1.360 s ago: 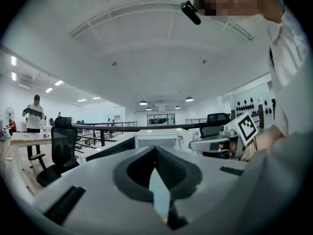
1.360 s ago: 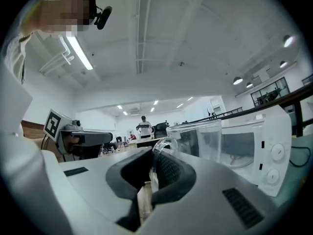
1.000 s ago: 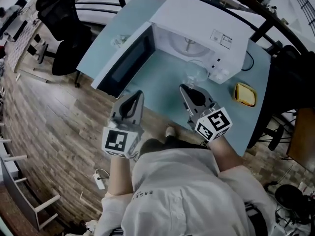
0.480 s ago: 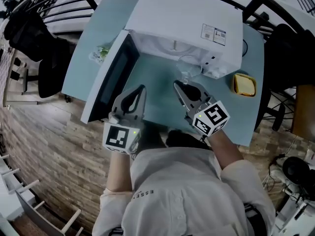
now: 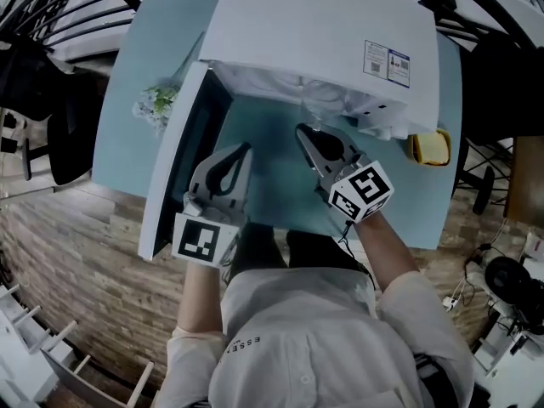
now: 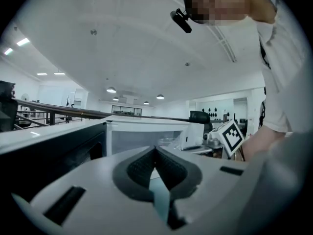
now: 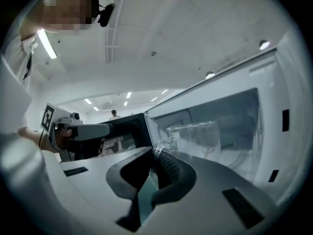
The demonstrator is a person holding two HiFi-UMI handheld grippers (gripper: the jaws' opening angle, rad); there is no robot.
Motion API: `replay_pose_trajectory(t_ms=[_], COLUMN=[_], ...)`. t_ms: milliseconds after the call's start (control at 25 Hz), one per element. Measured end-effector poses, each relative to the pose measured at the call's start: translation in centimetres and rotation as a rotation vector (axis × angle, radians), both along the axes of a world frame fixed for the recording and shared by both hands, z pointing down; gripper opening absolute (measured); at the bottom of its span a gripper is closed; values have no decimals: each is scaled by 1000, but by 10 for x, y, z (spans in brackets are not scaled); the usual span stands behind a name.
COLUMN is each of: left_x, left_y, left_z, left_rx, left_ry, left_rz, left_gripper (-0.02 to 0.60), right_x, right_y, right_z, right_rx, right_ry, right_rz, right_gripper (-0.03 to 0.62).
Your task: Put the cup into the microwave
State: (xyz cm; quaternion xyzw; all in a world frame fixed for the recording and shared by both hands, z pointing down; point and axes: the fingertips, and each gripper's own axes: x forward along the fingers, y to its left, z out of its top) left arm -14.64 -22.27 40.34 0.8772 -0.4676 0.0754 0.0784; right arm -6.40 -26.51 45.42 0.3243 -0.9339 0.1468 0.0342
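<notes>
A white microwave (image 5: 314,24) stands on the pale blue table (image 5: 272,177) with its door (image 5: 174,168) swung open to the left. A clear glass cup (image 5: 321,116) hangs at the mouth of the oven, partly under its top edge. My right gripper (image 5: 306,133) is shut on the cup's handle. In the right gripper view the cup (image 7: 200,136) is upright just past the right gripper (image 7: 155,155), with the oven cavity (image 7: 234,126) behind it. My left gripper (image 5: 245,148) is shut and holds nothing, beside the open door; the left gripper (image 6: 155,151) faces the cavity.
A small yellow dish (image 5: 429,147) lies on the table right of the microwave. A little green plant (image 5: 155,102) sits behind the door at the left. Wooden floor, chairs and a dark railing surround the table. The person's torso fills the lower head view.
My right gripper has carried the cup forward from the table in front of the microwave to its opening. The left gripper has stayed near the door, still shut.
</notes>
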Motion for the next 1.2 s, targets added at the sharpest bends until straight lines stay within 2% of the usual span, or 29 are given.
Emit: replay_pose_trajectory(t_ms=[320, 800, 1040, 1200], left_x=[4, 4, -4, -1], left_y=[-30, -44, -51, -52], left_z=[22, 37, 45, 48], left_rx=[3, -11, -21, -23], left_ry=[-30, -17, -33, -50], left_rz=[64, 75, 64, 91], left_gripper=[2, 2, 2, 2], right_x=[-13, -28, -33, -32], right_y=[-42, -78, -93, -102], right_z=[24, 34, 41, 46], right_rx=[-2, 27, 60, 72], right_ry=[14, -7, 20, 36], right_rz=[-12, -3, 25, 45], right_gripper=[20, 20, 21, 21])
